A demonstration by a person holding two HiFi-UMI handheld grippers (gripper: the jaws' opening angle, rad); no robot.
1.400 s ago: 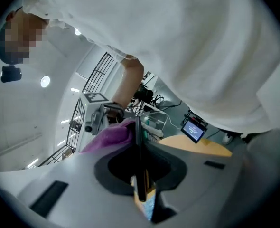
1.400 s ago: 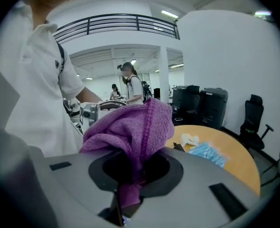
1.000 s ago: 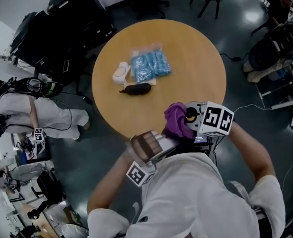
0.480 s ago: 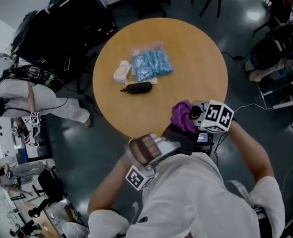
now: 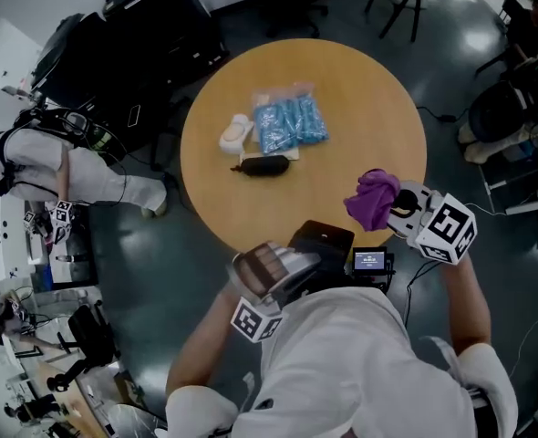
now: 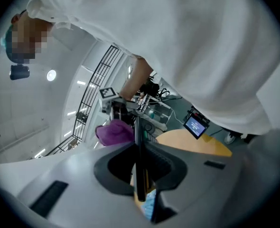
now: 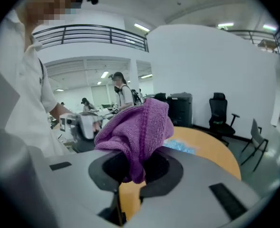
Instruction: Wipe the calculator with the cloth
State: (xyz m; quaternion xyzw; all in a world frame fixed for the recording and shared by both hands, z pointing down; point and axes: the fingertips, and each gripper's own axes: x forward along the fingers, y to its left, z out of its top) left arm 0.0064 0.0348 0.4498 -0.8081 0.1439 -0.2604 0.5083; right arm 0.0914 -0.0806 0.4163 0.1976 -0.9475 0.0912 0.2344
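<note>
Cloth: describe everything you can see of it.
The cloth is purple, soft and knitted-looking, and crumpled into a bunch. One fold is pinched between the jaws of the right gripper, and the rest stands up out of them in a heap. In the head view it sits by the table's near edge, apart from the calculator. Only the gripper touches it.

A round wooden table [image 5: 360, 108] stands on dark glossy floor [image 5: 451, 71] near a black office chair [image 7: 219, 112].
</note>
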